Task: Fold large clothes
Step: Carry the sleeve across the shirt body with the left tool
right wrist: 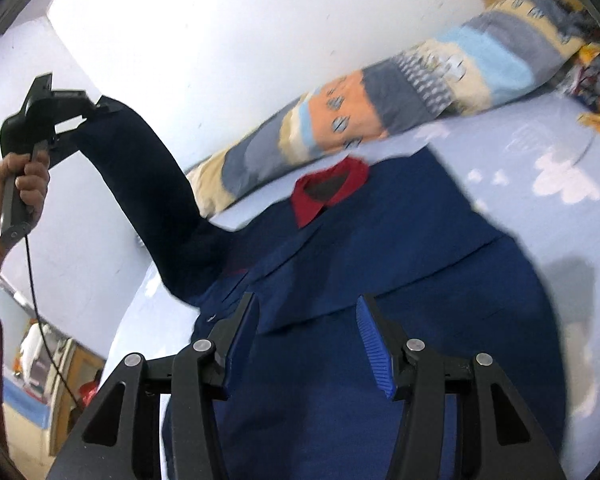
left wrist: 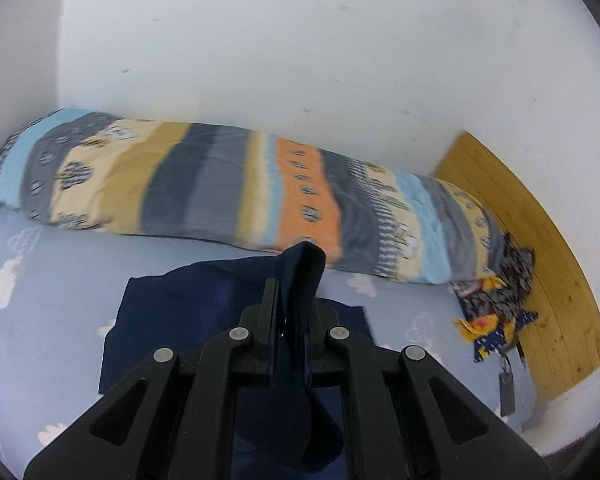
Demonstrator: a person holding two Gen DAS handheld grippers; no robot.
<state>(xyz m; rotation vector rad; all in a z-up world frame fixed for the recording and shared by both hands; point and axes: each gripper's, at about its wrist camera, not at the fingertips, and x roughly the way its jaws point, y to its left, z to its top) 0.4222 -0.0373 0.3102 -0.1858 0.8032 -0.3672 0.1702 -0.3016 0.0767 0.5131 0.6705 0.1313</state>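
Sleeve [right wrist: 148,184]: pinched in shut left gripper [left wrist: 296,280], lifted at 10 o'clock; lay across jacket [right wrist: 380,272] toward 3 o'clock, right gripper [right wrist: 306,344] half-open, empty, steadying.

Navy shirt [right wrist: 380,264] with red collar [right wrist: 332,192], pale blue sheet [left wrist: 60,280] printed with white clouds, far quilt [left wrist: 220,192] striped grey, beige, orange and light blue, yellow wooden board [left wrist: 540,260] right, black grippers with blue pads [right wrist: 374,344]

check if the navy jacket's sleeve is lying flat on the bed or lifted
Lifted: the left claw is shut on the sleeve, holding its end above the bed.
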